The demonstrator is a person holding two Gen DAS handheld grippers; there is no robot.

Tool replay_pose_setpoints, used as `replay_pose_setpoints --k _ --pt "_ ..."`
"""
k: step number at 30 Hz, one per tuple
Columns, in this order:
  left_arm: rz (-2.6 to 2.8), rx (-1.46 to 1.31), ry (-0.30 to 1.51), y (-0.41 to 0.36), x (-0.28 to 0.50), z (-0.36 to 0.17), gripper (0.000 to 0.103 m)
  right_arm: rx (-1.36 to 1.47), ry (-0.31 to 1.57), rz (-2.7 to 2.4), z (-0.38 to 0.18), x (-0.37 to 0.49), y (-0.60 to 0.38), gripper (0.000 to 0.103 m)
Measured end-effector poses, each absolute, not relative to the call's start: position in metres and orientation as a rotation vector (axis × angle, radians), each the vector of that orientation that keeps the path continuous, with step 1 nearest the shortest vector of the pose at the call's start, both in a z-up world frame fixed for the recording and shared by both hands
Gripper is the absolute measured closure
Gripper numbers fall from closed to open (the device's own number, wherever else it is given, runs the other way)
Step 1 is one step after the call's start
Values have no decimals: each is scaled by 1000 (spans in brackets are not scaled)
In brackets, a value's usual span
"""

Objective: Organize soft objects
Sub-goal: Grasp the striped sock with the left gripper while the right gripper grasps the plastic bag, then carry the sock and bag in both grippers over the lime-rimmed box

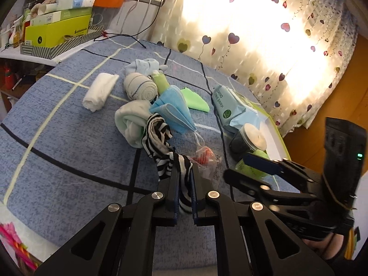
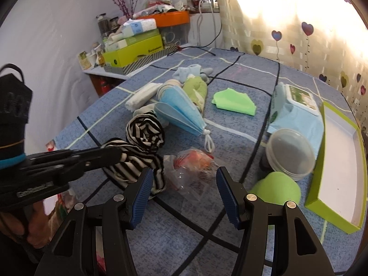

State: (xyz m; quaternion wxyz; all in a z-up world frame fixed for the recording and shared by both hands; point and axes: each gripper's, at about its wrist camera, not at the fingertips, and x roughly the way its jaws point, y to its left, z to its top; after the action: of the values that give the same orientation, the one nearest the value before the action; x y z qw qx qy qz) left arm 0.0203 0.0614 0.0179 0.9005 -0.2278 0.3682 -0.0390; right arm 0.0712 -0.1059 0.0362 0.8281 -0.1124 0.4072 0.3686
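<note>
A black-and-white striped sock (image 1: 158,135) lies on the blue checked bedspread (image 1: 69,138), one end lifted, and my left gripper (image 1: 185,170) is shut on that end. From the right wrist view the same sock (image 2: 145,133) trails from the left gripper (image 2: 115,154). Behind it lies a pile of soft things: blue face masks (image 1: 172,108), a pale rolled sock (image 1: 131,119), a beige rolled sock (image 1: 140,87), a white rolled cloth (image 1: 100,92) and a green cloth (image 2: 233,101). My right gripper (image 2: 184,172) hangs open above a crumpled clear plastic bag (image 2: 191,168), holding nothing.
At the right are a wet-wipes pack (image 2: 299,96), a jar with a clear lid (image 2: 289,154), a green cup (image 2: 276,186) and an open green box (image 2: 340,161). A cluttered shelf with a yellow-green carton (image 1: 57,32) stands beyond the bed. A heart-patterned curtain (image 1: 276,46) hangs behind.
</note>
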Motion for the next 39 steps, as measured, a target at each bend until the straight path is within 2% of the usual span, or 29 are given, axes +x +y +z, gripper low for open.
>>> replay_pose_setpoints --k 10,18,21,22,23,25,26,30,37,39 --pt "-42 -490 725 85 7 25 95 -339 916 745 14 80 -75 46" --pt "3 -430 838 90 14 0 94 -421 948 703 -1 87 -57 46" --pt "-6 -416 868 88 13 -9 83 -446 952 692 -5 88 -55 46" --pt "-6 -411 872 87 12 -11 76 -451 953 692 -6 88 -55 46" --pt "-10 -407 874 85 11 -12 67 -453 953 691 -7 88 -55 50" --pt "-13 -391 879 81 10 -13 58 -461 949 686 -8 88 -55 61" --pt "-15 -385 881 79 10 -13 58 -457 949 690 -8 88 -56 65" --pt "-18 -357 910 67 13 -18 58 -434 937 706 -4 86 -61 73" --pt "36 -321 925 57 17 -27 58 -400 916 738 4 79 -68 77" --pt "55 -310 918 57 16 -27 71 -384 907 748 7 77 -70 78"
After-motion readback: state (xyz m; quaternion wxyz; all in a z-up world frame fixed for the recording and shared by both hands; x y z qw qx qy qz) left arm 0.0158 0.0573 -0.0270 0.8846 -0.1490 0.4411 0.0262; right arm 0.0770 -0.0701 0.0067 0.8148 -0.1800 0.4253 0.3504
